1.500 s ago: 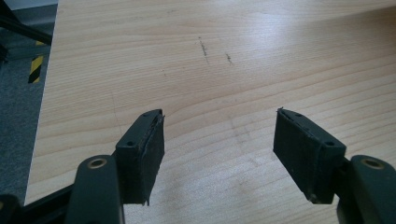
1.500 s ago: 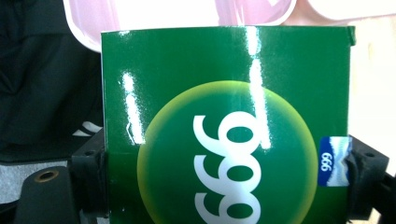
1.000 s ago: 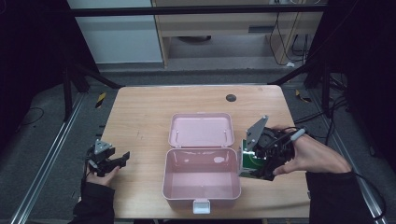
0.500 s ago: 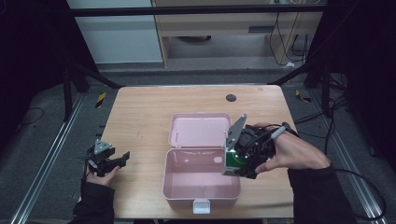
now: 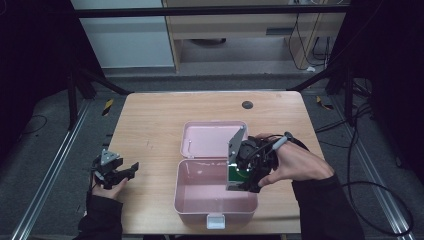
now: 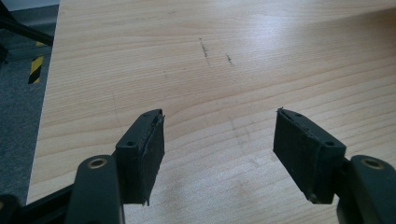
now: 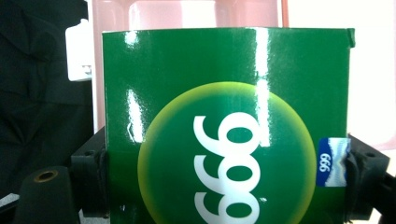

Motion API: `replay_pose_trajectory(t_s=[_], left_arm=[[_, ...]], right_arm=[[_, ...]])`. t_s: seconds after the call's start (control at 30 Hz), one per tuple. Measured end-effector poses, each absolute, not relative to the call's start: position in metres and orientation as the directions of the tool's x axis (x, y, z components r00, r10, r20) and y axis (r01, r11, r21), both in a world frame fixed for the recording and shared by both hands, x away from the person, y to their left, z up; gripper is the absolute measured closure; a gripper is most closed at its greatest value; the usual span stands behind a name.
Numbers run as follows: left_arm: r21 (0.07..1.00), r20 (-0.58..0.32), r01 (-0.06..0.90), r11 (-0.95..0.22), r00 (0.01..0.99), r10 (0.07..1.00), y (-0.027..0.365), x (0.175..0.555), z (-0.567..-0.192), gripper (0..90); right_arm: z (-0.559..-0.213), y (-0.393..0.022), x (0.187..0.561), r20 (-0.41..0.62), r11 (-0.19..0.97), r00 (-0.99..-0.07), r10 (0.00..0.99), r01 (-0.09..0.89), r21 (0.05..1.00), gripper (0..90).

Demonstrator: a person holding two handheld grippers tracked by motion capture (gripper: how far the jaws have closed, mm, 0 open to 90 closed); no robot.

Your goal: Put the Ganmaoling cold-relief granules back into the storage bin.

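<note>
Pale wood grain covers the rectangular table [image 5: 150, 125], which stands on a dark grey floor with a light cabinet behind it. Over the table's near half, the glossy green cardboard box with a yellow-green disc and white 666/999 numerals [image 7: 224, 130] hangs at the right-hand rim of the open pink plastic case [image 5: 200, 200], partly above its hollow base. The right gripper [image 5: 242, 175] clamps this box from both sides; in the right gripper view its 2 black jaws press the box's left and right edges, with the pink interior behind. A small blue label sits at the box's right edge. The case's lid [image 5: 210, 137] lies flat behind the base, and a white latch [image 5: 215, 220] sticks out at the front wall. Well apart, at the table's left edge, the left gripper [image 5: 131, 169] hovers with its jaws spread wide over bare wood, holding nothing. A small dark round mark [image 5: 247, 104] sits near the far edge.
</note>
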State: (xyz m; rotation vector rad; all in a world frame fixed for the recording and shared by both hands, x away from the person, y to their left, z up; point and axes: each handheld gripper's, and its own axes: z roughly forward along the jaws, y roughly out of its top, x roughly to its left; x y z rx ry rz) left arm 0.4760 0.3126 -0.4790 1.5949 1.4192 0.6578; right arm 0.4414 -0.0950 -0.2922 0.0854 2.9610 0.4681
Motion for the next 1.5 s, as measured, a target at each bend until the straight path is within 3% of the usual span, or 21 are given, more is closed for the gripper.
replay_pose_trajectory(t_s=[1.1, 1.5], left_arm=[[0.866, -0.163, 0.498, 0.039, 0.207, 0.965, 0.313, 0.476, -0.479, 32.9], [0.864, -0.157, 0.502, 0.032, 0.209, 0.965, 0.313, 0.476, -0.479, 33.0]], right_arm=[[-0.344, -0.074, 0.444, -0.115, 0.958, -0.993, -0.007, -0.040, 0.284, 15.4], [-0.365, -0.083, 0.448, -0.073, 0.957, -0.997, 0.019, -0.003, 0.290, 15.3]])
